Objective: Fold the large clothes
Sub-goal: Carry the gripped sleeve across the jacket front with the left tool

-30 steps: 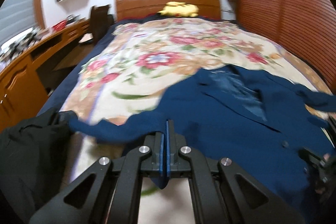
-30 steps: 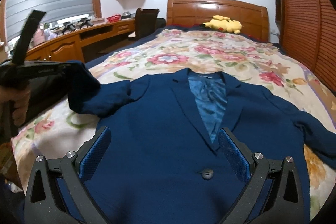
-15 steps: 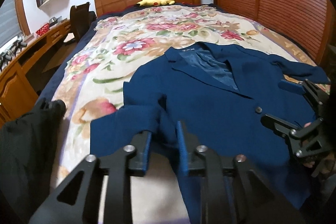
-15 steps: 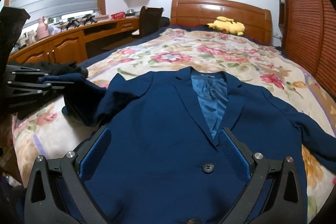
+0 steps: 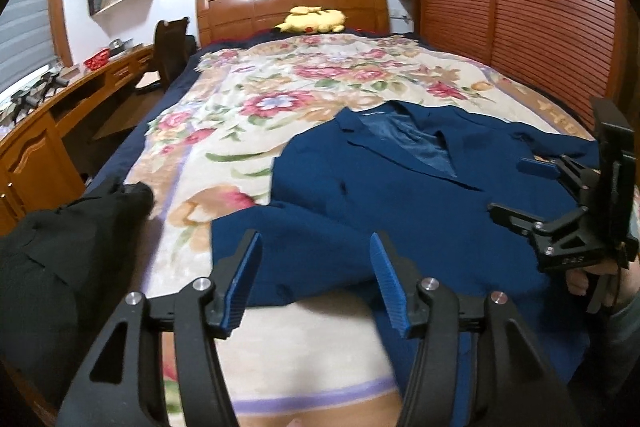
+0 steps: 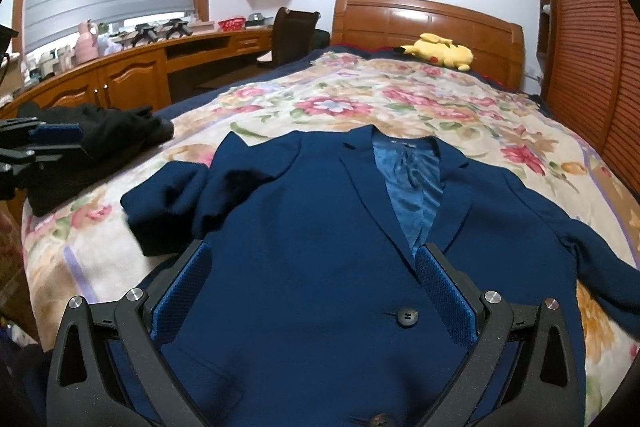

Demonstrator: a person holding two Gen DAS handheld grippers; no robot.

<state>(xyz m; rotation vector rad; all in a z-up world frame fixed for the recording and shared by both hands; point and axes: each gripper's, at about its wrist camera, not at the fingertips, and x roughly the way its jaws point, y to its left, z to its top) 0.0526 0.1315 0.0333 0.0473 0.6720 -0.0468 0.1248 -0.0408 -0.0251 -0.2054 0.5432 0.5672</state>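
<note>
Two grippers over a bed; left gripper (image 5: 316, 277) with jaws about half apart and opening, nothing pressed between the blue pads, the folded sleeve (image 5: 288, 251) of the navy blazer (image 6: 320, 247) lying just ahead of them; right gripper (image 6: 312, 291) spread wide above the blazer's buttoned front, clasping nothing; blazer flat, face up, on the floral bedspread (image 5: 248, 115); black garment (image 5: 60, 247) at the bed's left edge; yellow plush toy (image 6: 440, 51) by the headboard.
</note>
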